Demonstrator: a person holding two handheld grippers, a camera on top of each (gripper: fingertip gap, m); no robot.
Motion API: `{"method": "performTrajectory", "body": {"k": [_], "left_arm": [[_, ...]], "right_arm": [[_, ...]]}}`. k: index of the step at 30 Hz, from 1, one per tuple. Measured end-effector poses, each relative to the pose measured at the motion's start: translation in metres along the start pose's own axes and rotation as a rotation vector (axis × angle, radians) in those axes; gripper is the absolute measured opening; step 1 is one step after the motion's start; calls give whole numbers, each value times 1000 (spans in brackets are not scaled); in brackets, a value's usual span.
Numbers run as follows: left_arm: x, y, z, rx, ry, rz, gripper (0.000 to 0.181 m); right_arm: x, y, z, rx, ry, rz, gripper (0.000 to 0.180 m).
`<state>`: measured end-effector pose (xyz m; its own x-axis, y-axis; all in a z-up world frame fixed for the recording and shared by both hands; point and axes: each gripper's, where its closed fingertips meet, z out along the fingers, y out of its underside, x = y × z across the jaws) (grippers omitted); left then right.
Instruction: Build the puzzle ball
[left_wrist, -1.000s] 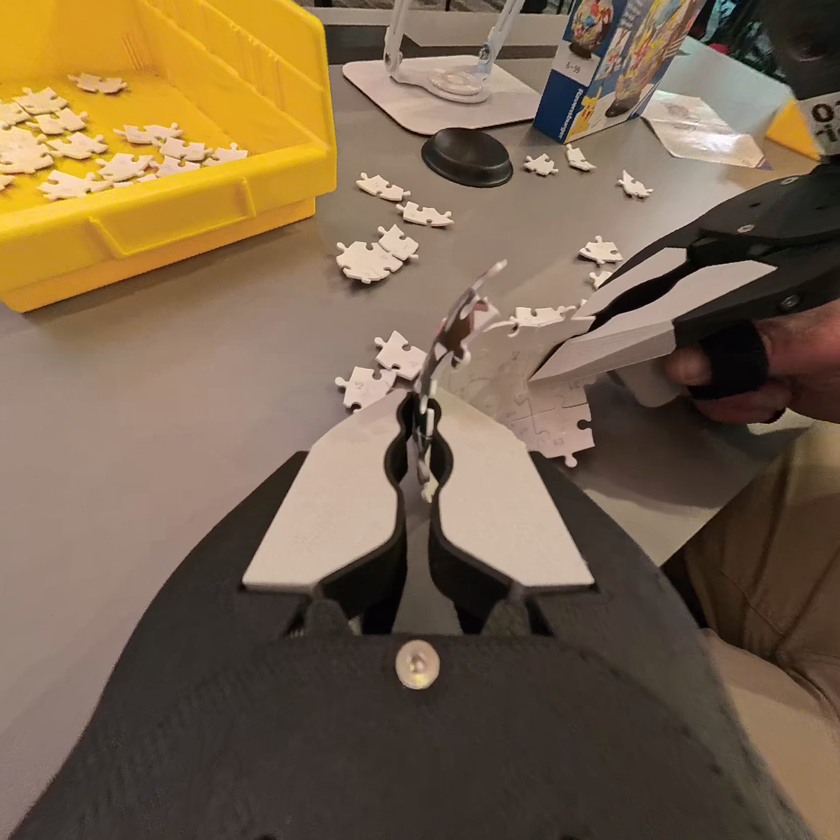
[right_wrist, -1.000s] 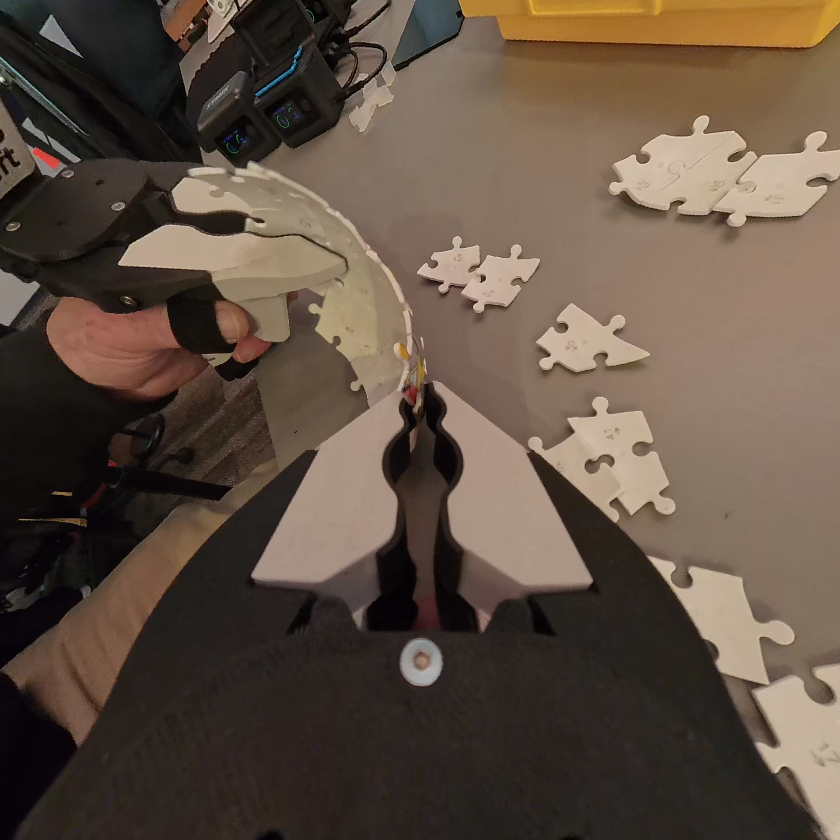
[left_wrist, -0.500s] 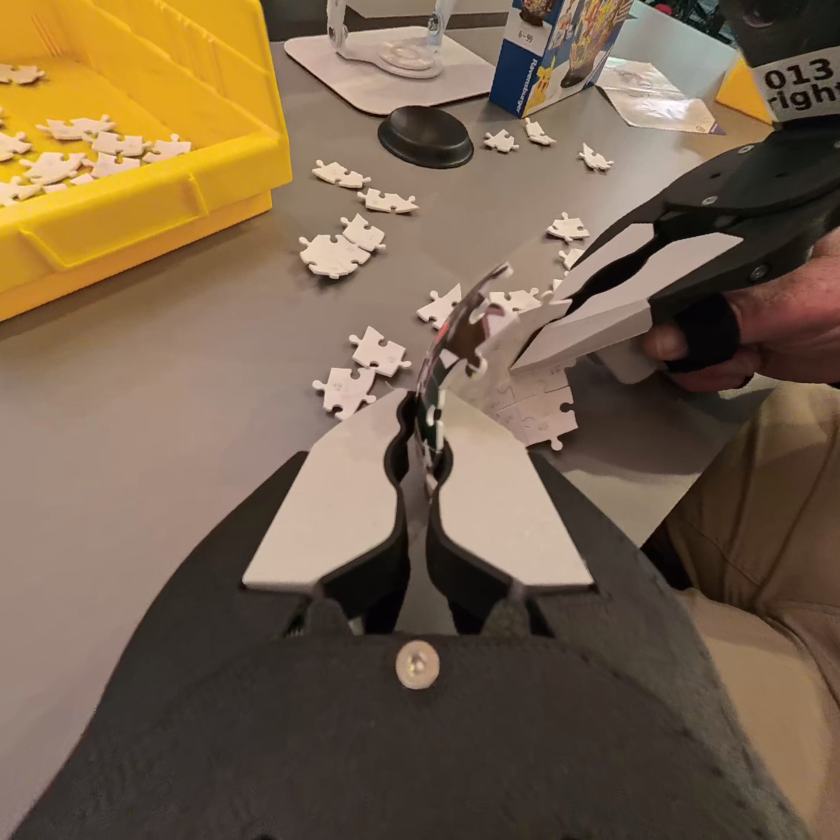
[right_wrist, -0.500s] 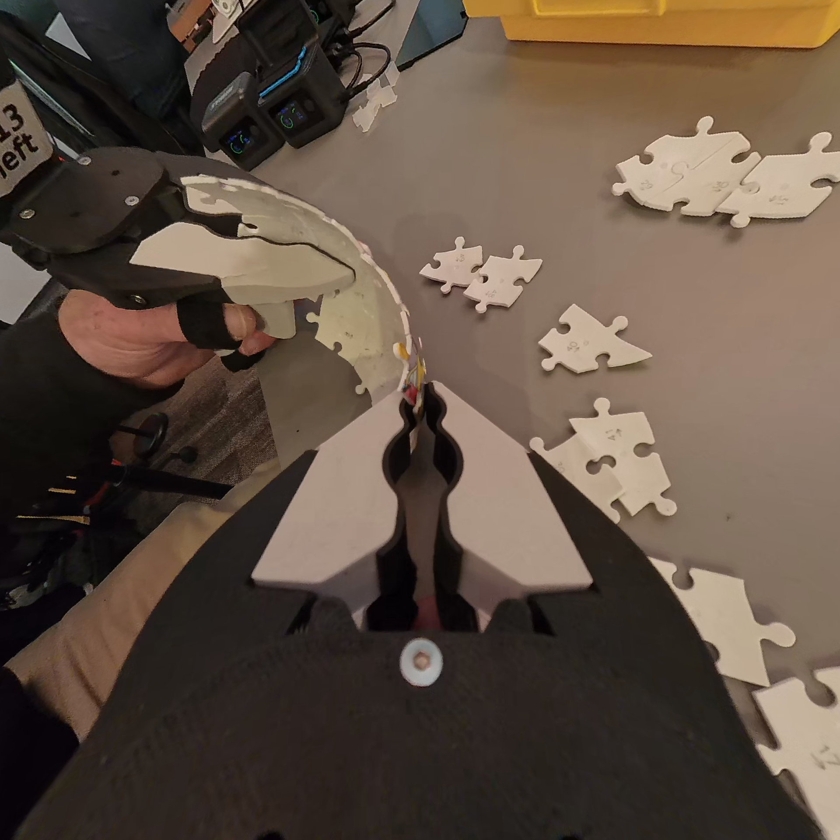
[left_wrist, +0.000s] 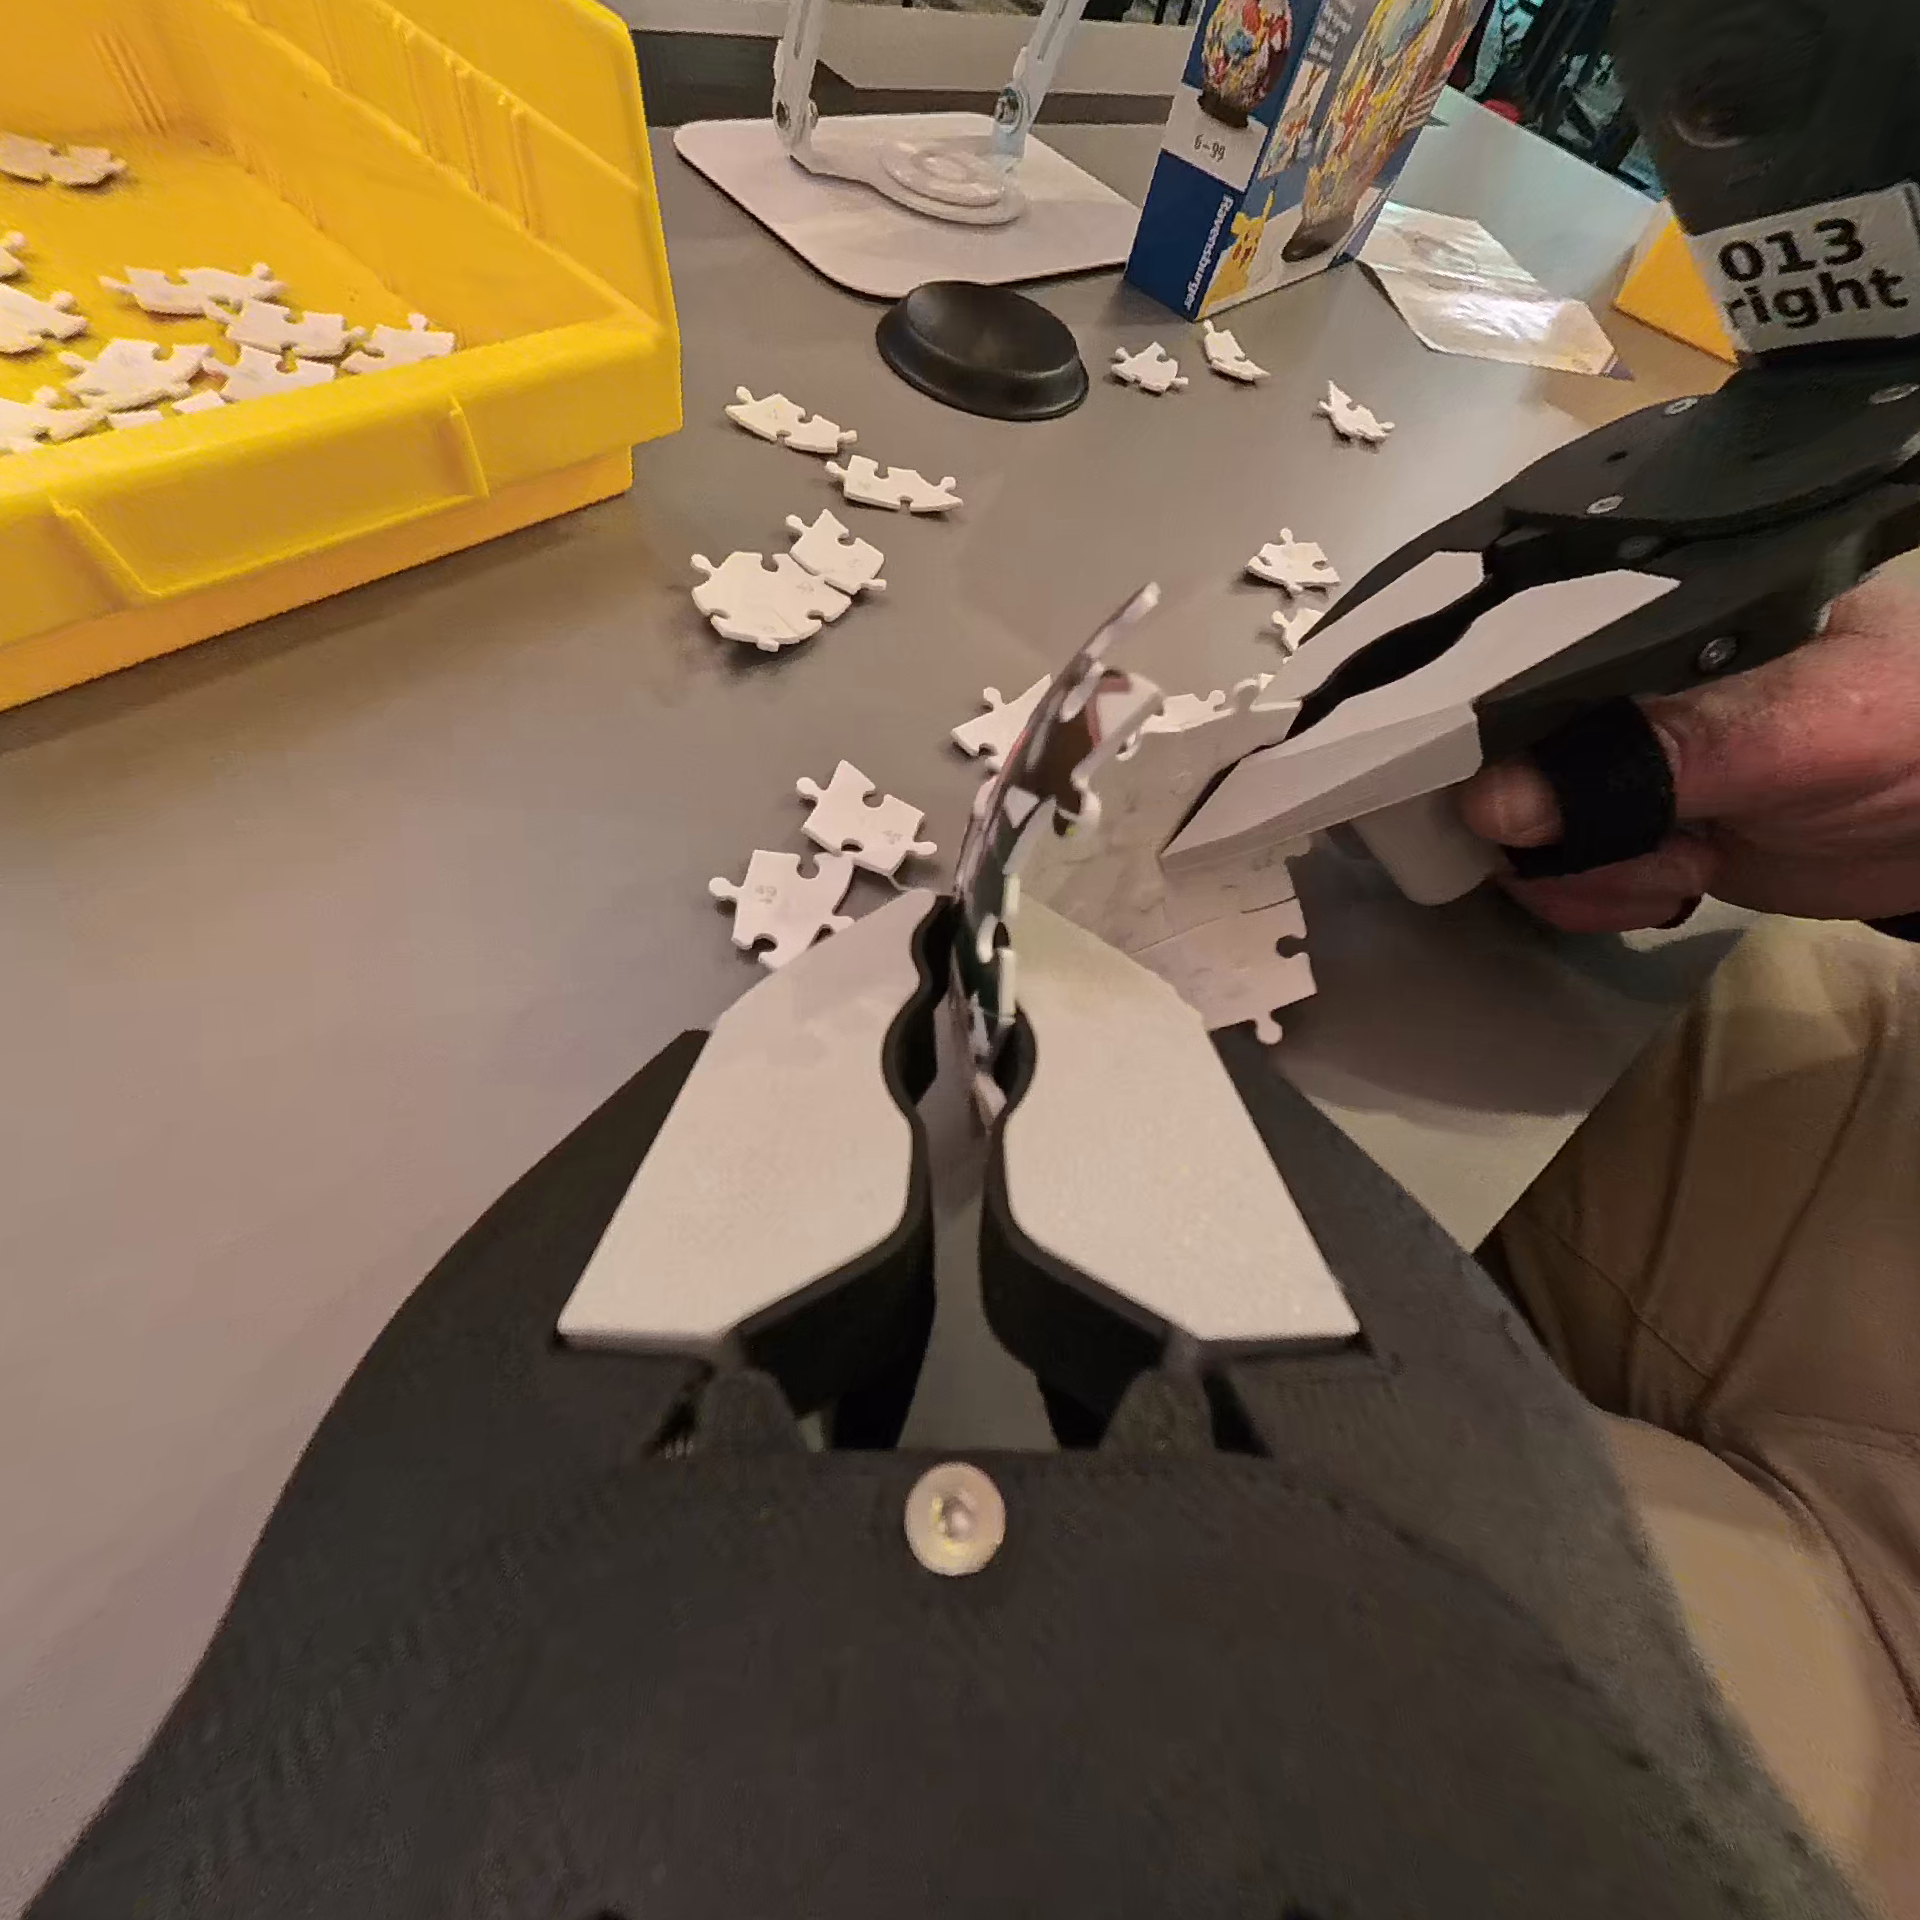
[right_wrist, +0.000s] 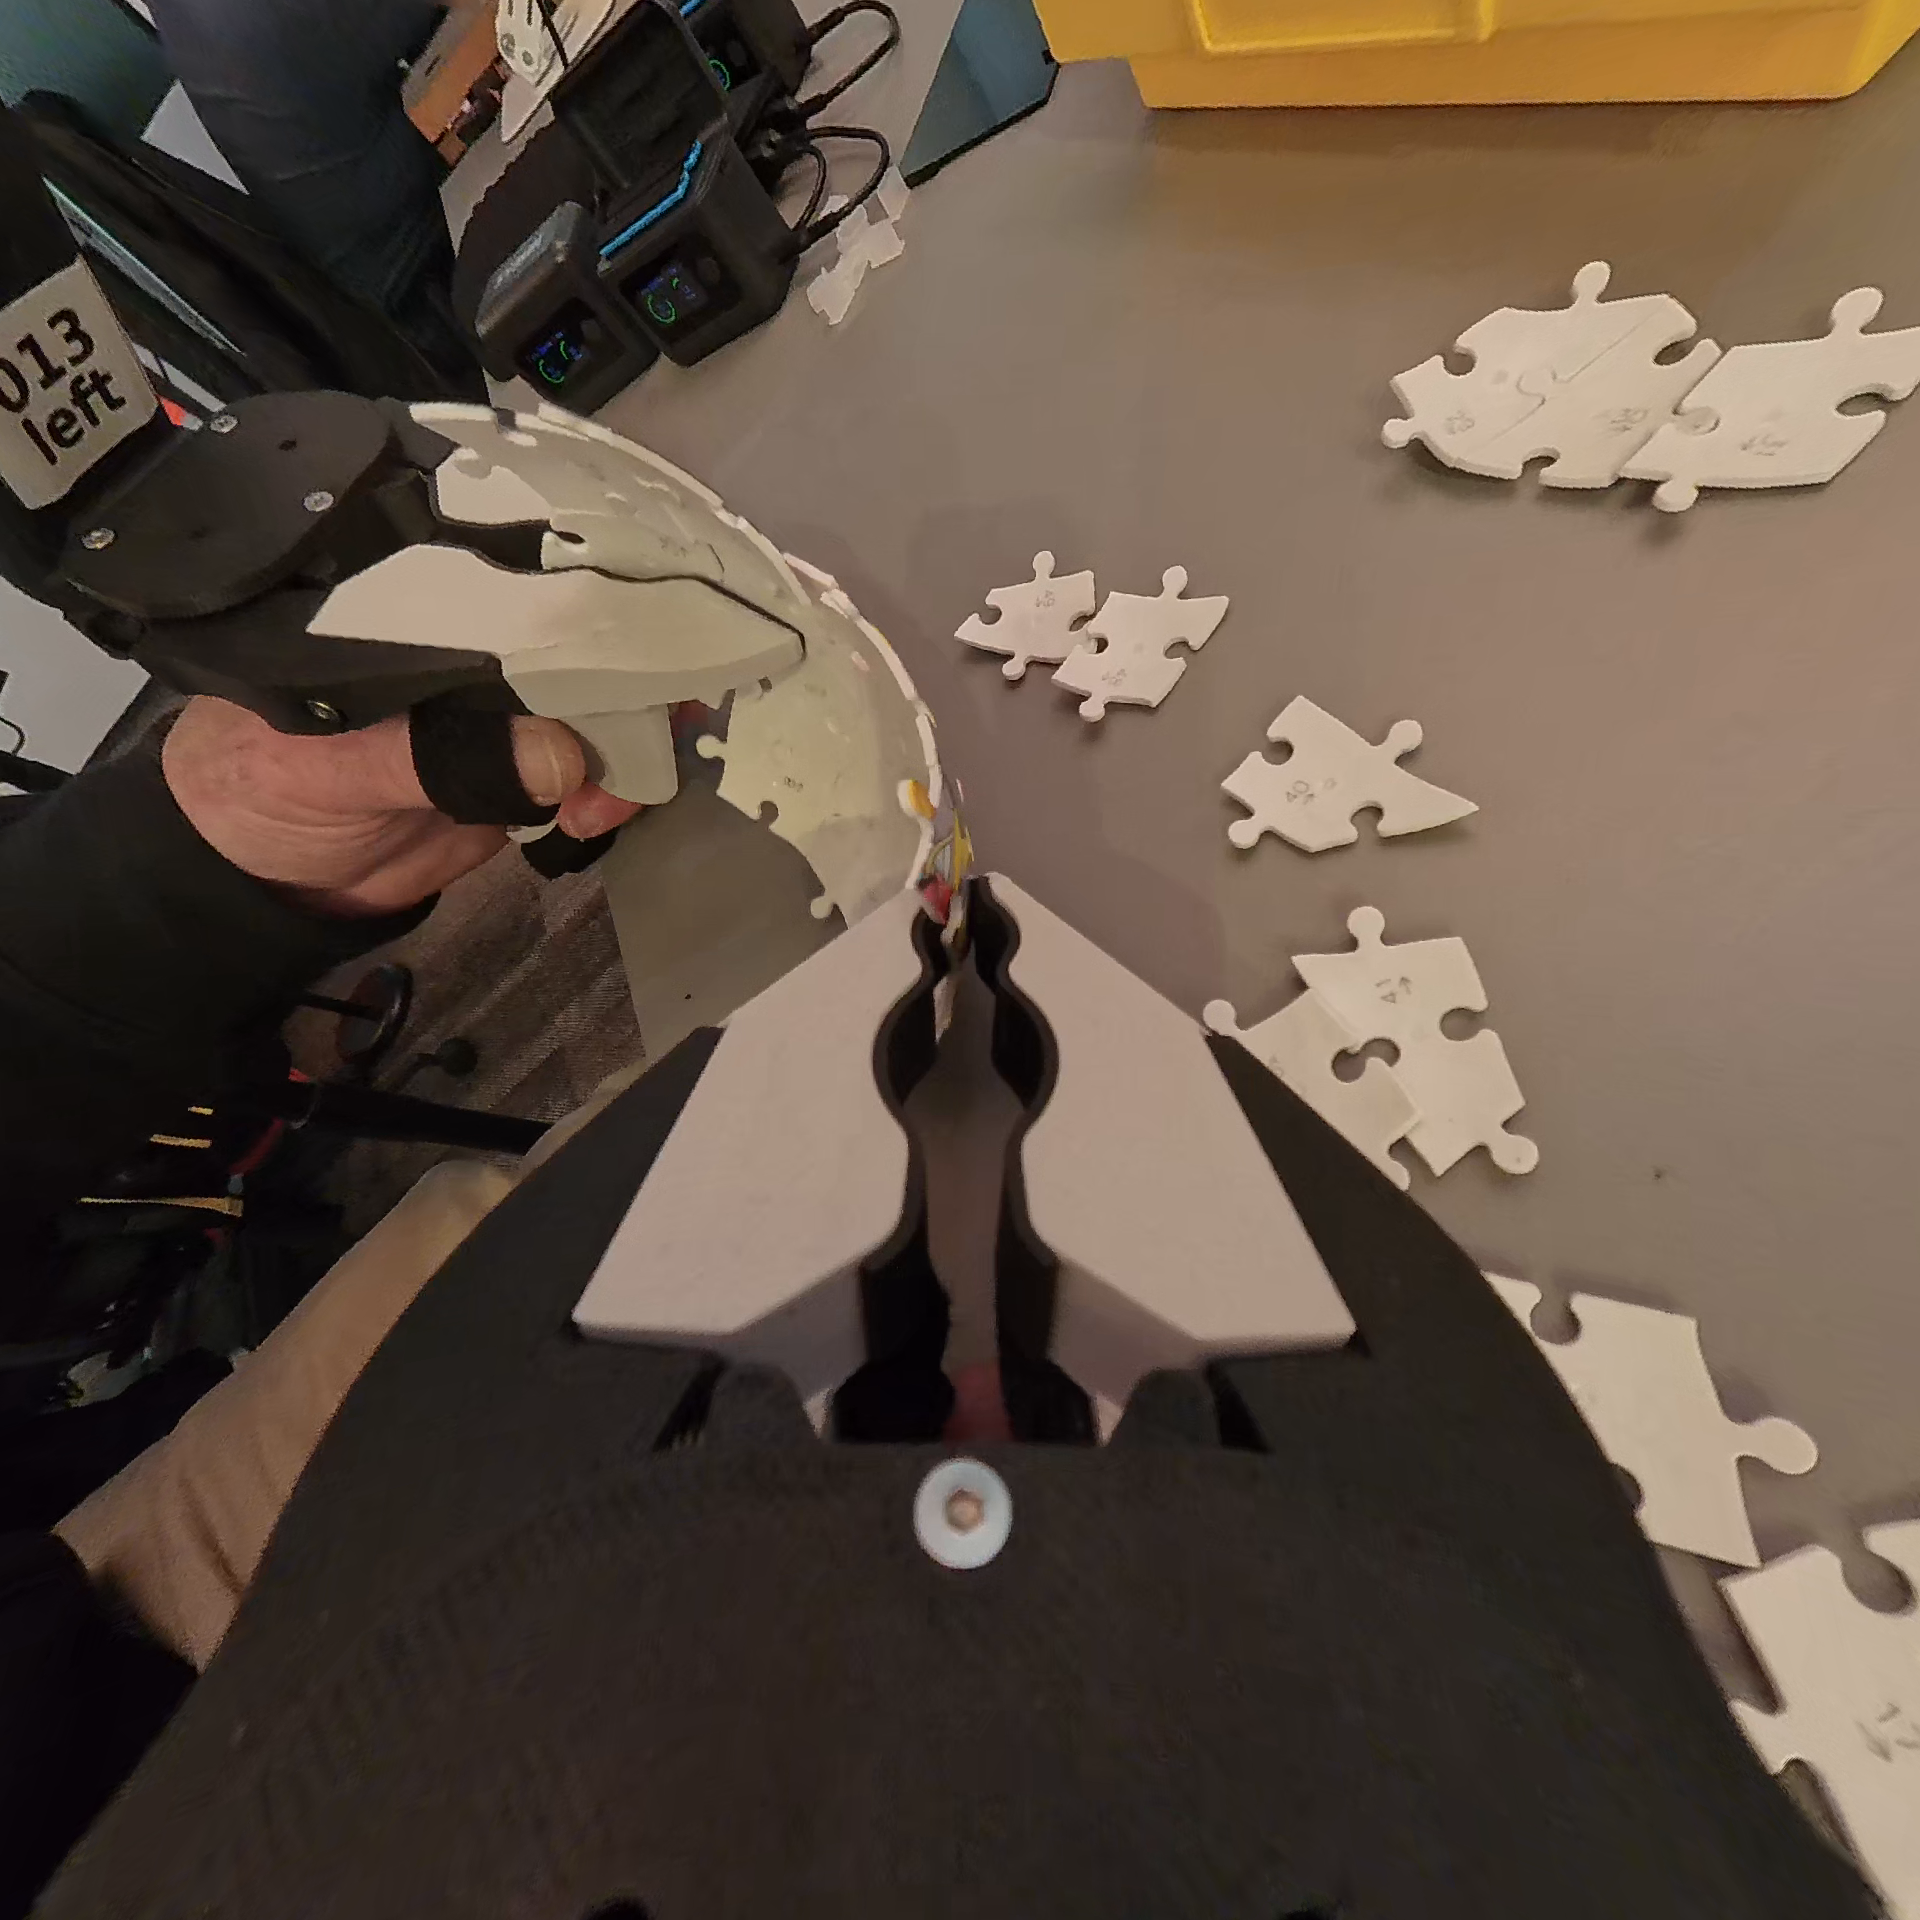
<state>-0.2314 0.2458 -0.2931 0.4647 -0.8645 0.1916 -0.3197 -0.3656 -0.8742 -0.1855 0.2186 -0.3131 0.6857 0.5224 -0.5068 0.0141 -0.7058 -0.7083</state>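
The grey table (left_wrist: 312, 831) and the one yellow bin (left_wrist: 312, 488) are sliding leftward across the left wrist view compared with a second ago. The two grippers are moving together as a pair, carrying the work a little forward and across. The left gripper (left_wrist: 977, 914) is staying clamped on the near rim of the curved puzzle shell (right_wrist: 831, 727). The right gripper (right_wrist: 966, 899) is likewise pinching the shell's opposite edge, where the printed side is showing. So the one shell section is hanging in the air between them, over the table's near edge. Nothing is being added to it: judging from this, the person is repositioning or pressing a seam, not fetching a piece.

Behind them are standing:
- one puzzle box (left_wrist: 1299, 156)
- one white stand plate (left_wrist: 935, 197)
- one black dome base (left_wrist: 982, 338)
- one paper sheet (left_wrist: 1486, 301)

Two black charger units (right_wrist: 644, 281) are sitting at the table's far corner in the right wrist view.

Loose white pieces (right_wrist: 1340, 790) are lying face down on the table. That view shows a joined three, a touching pair, a single and an overlapping pair, with more cut off at the edge. The bin is holding over a dozen more.
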Motion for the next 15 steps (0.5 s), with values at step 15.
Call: {"method": "performTrajectory", "body": {"k": [15], "left_arm": [[14,-1,5,-14,54,53,3]], "right_arm": [[1,-27,-18,-52,68,-378,24]]}}
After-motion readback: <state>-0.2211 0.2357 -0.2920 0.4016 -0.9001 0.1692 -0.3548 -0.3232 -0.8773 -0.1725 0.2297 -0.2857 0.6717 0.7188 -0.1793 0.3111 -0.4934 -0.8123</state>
